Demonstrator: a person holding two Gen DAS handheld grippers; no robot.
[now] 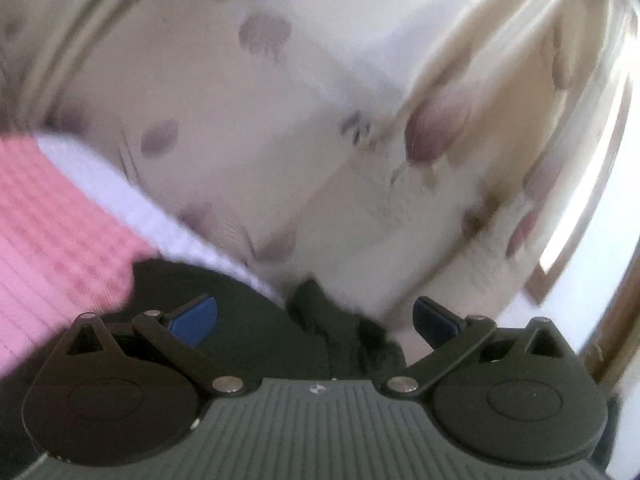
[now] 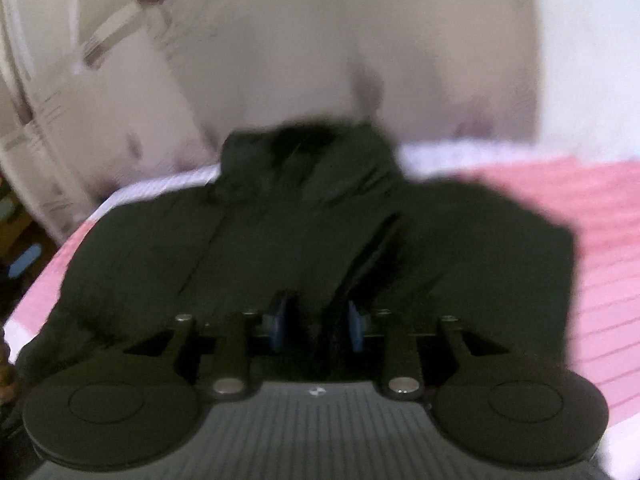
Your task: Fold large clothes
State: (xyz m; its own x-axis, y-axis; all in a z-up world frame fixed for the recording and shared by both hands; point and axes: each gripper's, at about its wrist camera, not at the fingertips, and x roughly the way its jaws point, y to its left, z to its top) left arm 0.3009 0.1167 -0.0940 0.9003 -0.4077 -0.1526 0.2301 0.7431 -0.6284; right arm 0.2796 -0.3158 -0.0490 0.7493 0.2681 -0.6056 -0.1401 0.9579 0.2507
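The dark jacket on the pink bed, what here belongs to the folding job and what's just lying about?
Job:
- dark jacket
- right claw, closed on the jacket
- left claw, open
- pink bedspread, the folding surface

Lying about:
- flowered curtain
- blue object beside the bed

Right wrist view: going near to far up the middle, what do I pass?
Right gripper, pads close together on a fold of cloth → black garment spread flat → its collar end → white edge of the pink bedcover → pale patterned curtain behind.
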